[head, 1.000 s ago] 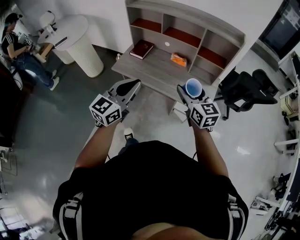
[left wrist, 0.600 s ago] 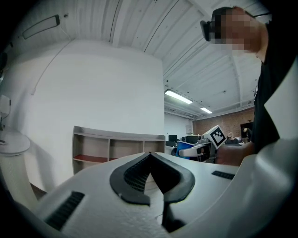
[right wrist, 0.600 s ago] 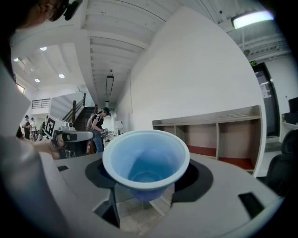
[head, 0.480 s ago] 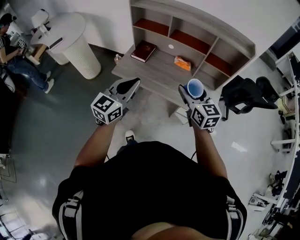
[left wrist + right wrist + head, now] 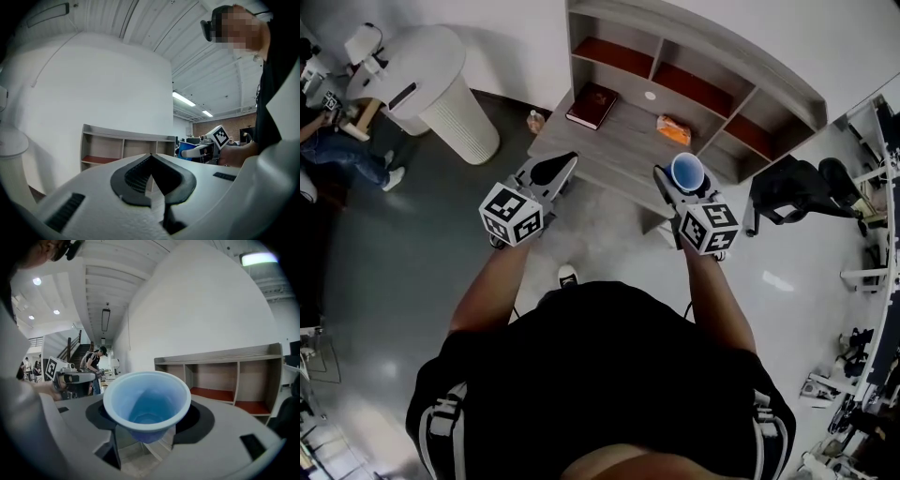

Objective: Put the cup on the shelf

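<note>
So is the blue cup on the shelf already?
No, the blue cup sits upright in the right tongs, with the shelf standing further off behind it.

Smooth plastic cup [image 5: 687, 172]; matt wooden shelf [image 5: 619, 141]

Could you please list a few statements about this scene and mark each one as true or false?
1. The left tongs are shut with nothing between them. True.
2. The right tongs hold a blue cup with its open end up. True.
3. The blue cup already stands on the shelf. False: it is gripped in the right tongs, in front of the shelf and not yet on it.
4. A dark red book lies on the floor. False: the book lies on the shelf's grey lower board.
</note>
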Action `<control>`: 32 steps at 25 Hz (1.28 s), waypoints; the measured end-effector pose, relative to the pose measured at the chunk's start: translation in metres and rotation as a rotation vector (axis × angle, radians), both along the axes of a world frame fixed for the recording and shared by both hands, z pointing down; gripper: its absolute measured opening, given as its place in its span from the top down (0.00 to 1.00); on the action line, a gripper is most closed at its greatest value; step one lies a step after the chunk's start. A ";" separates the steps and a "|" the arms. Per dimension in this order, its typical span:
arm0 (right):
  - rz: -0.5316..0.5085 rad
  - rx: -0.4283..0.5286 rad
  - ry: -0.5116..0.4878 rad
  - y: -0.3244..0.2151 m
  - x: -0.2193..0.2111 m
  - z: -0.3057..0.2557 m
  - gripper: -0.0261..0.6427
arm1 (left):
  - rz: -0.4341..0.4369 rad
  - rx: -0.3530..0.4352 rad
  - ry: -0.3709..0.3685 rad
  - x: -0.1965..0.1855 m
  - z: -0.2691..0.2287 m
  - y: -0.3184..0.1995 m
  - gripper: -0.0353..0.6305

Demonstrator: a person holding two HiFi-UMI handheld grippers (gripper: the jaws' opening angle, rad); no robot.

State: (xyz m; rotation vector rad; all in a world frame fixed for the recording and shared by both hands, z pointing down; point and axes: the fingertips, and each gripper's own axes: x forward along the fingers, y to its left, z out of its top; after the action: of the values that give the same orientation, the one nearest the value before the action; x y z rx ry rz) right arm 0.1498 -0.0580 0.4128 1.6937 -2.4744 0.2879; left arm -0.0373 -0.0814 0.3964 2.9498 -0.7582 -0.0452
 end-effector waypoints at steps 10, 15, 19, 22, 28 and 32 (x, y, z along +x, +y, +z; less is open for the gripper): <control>0.038 -0.007 0.022 -0.049 -0.039 -0.003 0.50 | 0.029 -0.011 0.009 -0.045 0.004 -0.050 0.92; 0.047 -0.013 0.029 -0.080 -0.063 -0.001 0.50 | 0.022 -0.024 0.014 -0.076 0.010 -0.083 0.92; 0.065 -0.009 0.029 -0.103 -0.084 0.000 0.50 | 0.038 -0.036 0.009 -0.097 0.017 -0.107 0.92; 0.069 0.003 0.022 -0.117 -0.098 0.002 0.50 | 0.045 -0.035 0.001 -0.112 0.020 -0.125 0.92; 0.085 -0.004 0.031 -0.130 -0.110 0.006 0.50 | 0.051 -0.030 0.018 -0.126 0.018 -0.149 0.92; 0.093 -0.001 0.029 -0.139 -0.109 0.005 0.50 | 0.073 -0.031 0.010 -0.123 0.021 -0.154 0.92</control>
State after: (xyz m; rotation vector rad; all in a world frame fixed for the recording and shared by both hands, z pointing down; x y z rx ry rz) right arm 0.0407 -0.1971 0.4178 1.8024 -2.3790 0.2720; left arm -0.1598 -0.2354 0.4173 2.9428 -0.6434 -0.0416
